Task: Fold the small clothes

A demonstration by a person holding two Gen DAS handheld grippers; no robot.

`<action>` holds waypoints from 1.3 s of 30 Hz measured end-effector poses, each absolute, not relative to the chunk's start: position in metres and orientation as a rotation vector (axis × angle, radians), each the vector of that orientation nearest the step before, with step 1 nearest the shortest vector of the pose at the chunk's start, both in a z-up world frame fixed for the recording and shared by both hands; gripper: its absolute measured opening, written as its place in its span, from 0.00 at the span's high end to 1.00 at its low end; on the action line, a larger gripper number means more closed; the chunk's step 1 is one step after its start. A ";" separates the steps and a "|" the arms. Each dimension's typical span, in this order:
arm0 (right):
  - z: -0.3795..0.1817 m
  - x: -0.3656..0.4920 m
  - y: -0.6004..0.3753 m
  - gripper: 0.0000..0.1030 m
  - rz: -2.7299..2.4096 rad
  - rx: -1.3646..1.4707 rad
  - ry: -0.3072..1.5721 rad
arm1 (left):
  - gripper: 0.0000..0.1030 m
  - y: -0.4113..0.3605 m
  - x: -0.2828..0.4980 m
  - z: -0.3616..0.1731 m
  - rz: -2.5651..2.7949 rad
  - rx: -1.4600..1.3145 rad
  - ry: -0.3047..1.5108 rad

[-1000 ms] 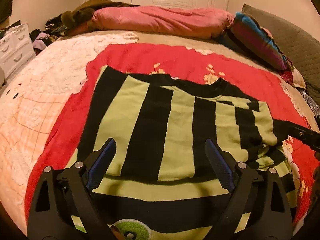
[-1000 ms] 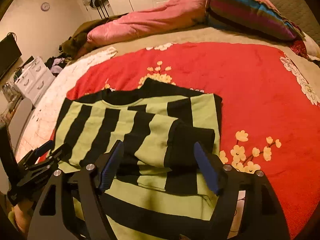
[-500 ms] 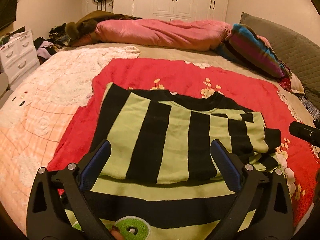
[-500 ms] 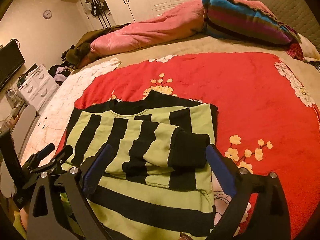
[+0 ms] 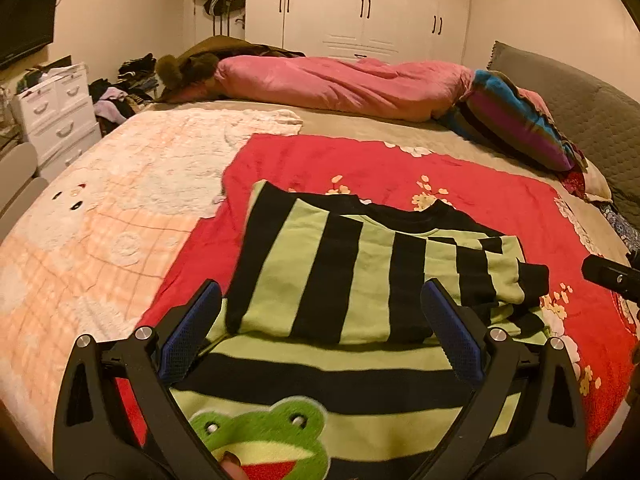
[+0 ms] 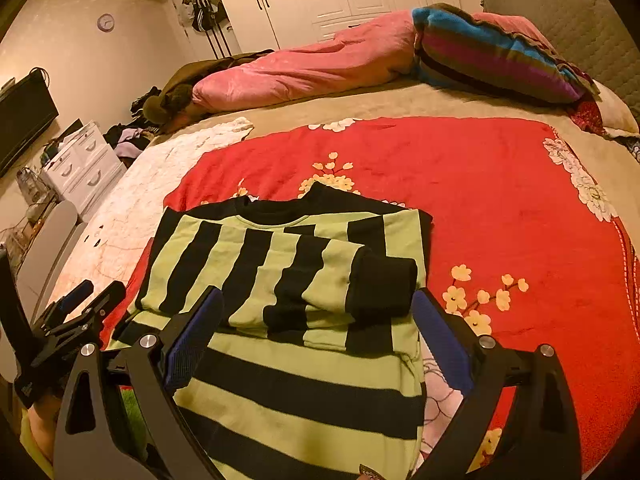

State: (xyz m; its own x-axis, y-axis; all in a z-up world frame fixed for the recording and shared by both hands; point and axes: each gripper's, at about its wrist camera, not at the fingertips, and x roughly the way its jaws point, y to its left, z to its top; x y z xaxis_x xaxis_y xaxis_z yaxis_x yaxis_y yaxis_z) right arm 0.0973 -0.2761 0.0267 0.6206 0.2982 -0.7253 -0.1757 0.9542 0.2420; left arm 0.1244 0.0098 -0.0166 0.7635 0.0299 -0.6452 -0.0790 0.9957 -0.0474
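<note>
A small green-and-black striped sweater (image 5: 340,280) lies flat on a red flowered blanket (image 5: 500,200), with both sleeves folded across its chest. A green frog patch (image 5: 264,440) shows at its near end. In the right wrist view the sweater (image 6: 288,272) shows a black cuff (image 6: 380,288) on top. My left gripper (image 5: 318,308) is open and empty above the sweater's near part. My right gripper (image 6: 316,312) is open and empty above the sweater's right side. The left gripper also shows in the right wrist view (image 6: 76,316), at the left.
A pink duvet (image 5: 340,84) and a striped pillow (image 5: 516,120) lie at the far side of the bed. A peach-and-white blanket (image 5: 100,220) covers the left. White drawers (image 5: 56,108) and clothes piles stand off the bed's left. A grey headboard (image 5: 592,108) is right.
Both grippers have pulled back and risen from the sweater, staying open. The sweater has not moved.
</note>
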 end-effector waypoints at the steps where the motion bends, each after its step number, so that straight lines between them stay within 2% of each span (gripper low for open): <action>1: 0.028 0.096 -0.276 0.08 0.275 0.152 0.859 | 0.09 0.011 0.121 -0.015 0.063 -0.071 0.701; 20: 0.042 0.044 -0.282 0.06 0.304 0.103 0.888 | 0.09 0.022 0.078 0.007 0.098 -0.028 0.689; 39: 0.010 -0.004 -0.289 0.06 0.360 0.087 1.023 | 0.09 0.078 0.033 0.012 0.190 -0.035 0.745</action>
State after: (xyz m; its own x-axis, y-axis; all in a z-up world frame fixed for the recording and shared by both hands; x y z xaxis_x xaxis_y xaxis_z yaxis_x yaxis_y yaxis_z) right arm -0.0042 -0.2890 0.0100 0.4676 0.3338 -0.8185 -0.2528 0.9378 0.2380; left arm 0.0328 0.0783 0.0123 0.7184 0.1598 -0.6770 -0.1846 0.9822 0.0360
